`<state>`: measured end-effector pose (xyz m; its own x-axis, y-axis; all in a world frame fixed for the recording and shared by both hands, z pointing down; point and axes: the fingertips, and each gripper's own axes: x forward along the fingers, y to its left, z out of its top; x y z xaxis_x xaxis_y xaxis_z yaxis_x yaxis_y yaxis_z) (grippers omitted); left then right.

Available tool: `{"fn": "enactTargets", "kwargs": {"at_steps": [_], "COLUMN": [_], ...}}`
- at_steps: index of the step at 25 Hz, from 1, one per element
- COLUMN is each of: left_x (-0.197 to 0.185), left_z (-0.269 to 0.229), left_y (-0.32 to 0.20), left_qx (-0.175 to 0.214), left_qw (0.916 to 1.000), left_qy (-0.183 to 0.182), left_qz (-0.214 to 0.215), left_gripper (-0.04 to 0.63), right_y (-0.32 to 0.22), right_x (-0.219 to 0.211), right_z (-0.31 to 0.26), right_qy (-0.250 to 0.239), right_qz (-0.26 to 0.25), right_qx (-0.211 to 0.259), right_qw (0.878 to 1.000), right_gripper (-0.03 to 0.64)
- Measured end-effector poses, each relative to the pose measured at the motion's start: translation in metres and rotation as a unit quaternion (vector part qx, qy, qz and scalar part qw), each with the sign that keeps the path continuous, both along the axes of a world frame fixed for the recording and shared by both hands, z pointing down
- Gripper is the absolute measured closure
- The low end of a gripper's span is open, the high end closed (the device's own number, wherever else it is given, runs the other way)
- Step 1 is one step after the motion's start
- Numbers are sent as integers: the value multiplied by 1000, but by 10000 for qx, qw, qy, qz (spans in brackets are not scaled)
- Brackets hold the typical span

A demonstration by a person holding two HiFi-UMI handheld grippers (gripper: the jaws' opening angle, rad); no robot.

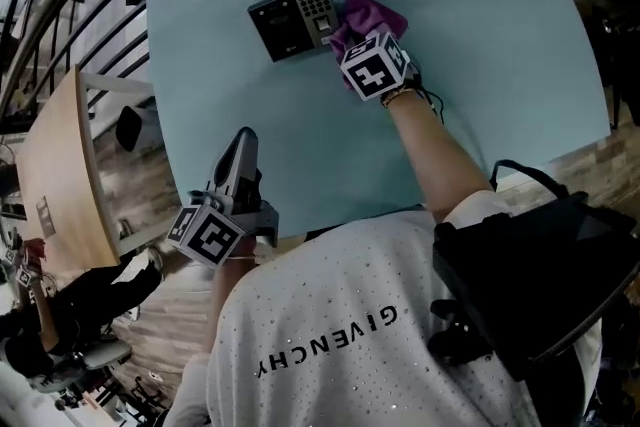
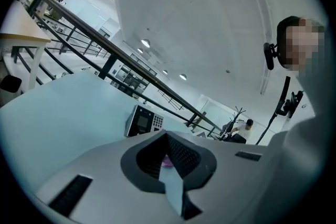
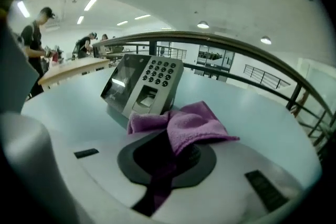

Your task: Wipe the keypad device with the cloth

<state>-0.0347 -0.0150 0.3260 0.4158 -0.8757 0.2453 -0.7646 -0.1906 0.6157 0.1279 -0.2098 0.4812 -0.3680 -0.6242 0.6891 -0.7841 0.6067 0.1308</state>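
The surface [image 1: 500,55] is a pale blue-green tabletop with rounded corners. It carries only the keypad device [image 1: 293,19] and a purple cloth [image 1: 372,15]. The right claw [image 1: 348,39] is pinching a fold of that cloth, which bunches just ahead of its tips and touches the device's side. The device sits just beyond the claw and a little to its left, screen on the left and number keys on the right. The left claw [image 1: 243,141] is held over the surface's near edge, well short of the device. Its jaws are a narrow slit apart with nothing in them. Beyond both claws runs a dark railing [image 3: 220,42] under ceiling lights [image 3: 203,24]. Far to the right claw's left, people stand by a wooden desk [image 3: 68,68]. The person's white shirt [image 1: 330,315] reads GIVENCHY.
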Motion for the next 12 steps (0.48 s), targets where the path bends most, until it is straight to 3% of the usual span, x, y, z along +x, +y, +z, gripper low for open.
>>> {"fn": "enactTargets", "kwargs": {"at_steps": [2, 6, 12], "left_x": [-19, -53, -107], "left_z": [-4, -5, 0], "left_y": [0, 2, -8], "left_qx": [75, 186, 364], "left_qw": [9999, 9979, 9956], "left_qy": [-12, -119, 87], "left_qz": [147, 607, 860], "left_gripper": [597, 596, 597], "right_y": [4, 3, -23], "right_x": [-1, 8, 13], "right_z": [-2, -24, -131], "right_qy": [278, 60, -273], "right_qz": [118, 660, 1185], "right_qx": [127, 303, 1245], "right_qw": [9995, 9973, 9847], "right_gripper": [600, 598, 598]}}
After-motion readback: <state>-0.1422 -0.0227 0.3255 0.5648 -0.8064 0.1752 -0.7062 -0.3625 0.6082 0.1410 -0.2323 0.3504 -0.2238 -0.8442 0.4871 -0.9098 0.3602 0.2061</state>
